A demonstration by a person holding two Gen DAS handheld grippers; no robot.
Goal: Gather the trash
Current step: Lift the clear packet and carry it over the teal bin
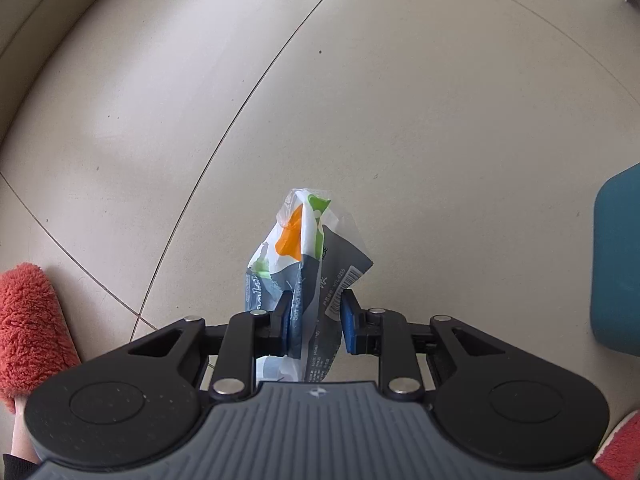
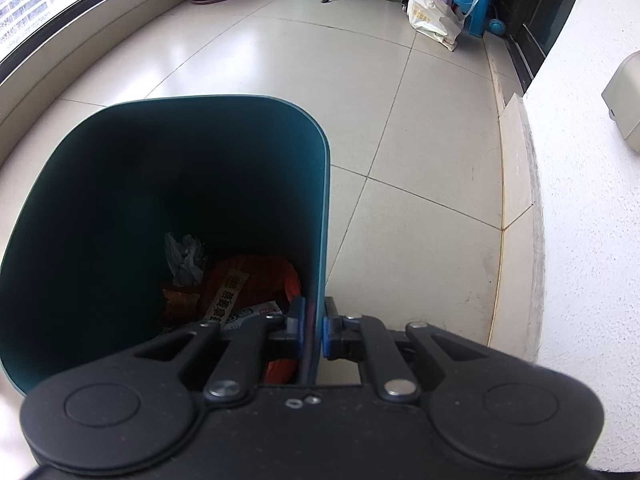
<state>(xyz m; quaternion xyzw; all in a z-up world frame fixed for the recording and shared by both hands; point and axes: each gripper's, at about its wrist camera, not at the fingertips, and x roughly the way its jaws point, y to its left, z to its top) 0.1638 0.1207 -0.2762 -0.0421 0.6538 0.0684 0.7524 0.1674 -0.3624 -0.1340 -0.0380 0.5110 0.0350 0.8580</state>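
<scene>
Hanging lengthwise from jaws, wrapper (image 1: pixel 304 268) — floorward

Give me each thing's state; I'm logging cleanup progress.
Wrapper: crumpled, pinched in the left hand-held gripper, off the floor.
Bin: open, partly filled with trash, wall clamped by the right hand-held gripper.
Trash in bin: crumpled, piled at the bottom.

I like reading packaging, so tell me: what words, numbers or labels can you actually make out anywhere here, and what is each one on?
Wrapper held by the left gripper: a barcode with digits and several lines of print, all too small or folded to read.
Paper strip in the teal bin: a column of bold characters, too blurred to read.
White shopping bag on the floor: a yellow logo, unreadable.
Nothing legible elsewhere.
</scene>
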